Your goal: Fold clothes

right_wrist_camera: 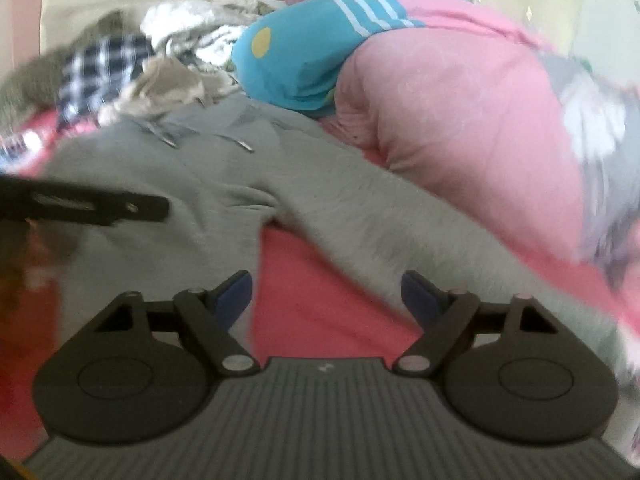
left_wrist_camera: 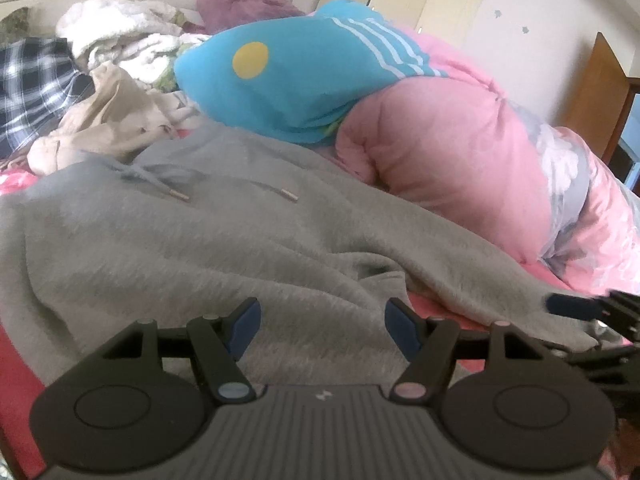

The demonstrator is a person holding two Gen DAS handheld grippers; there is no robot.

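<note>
Grey hoodie (left_wrist_camera: 208,240) spread face-up on the bed (right_wrist_camera: 320,300), drawstrings showing. Left gripper (left_wrist_camera: 322,326) hovers over its body, jaws wide, empty. Right gripper (right_wrist_camera: 326,294), jaws wide, empty, near the sleeve (right_wrist_camera: 400,240). Folding not begun; next, probably, close on the sleeve.

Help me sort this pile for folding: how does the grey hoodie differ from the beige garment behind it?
The grey hoodie lies spread across the front of the bed; the beige garment sits bunched up farther back. The grey hoodie shows two drawcords with light tips; the beige garment shows none that I can make out. The hoodie takes up far more of the view. Both are plain, unpatterned and unfolded.
</note>
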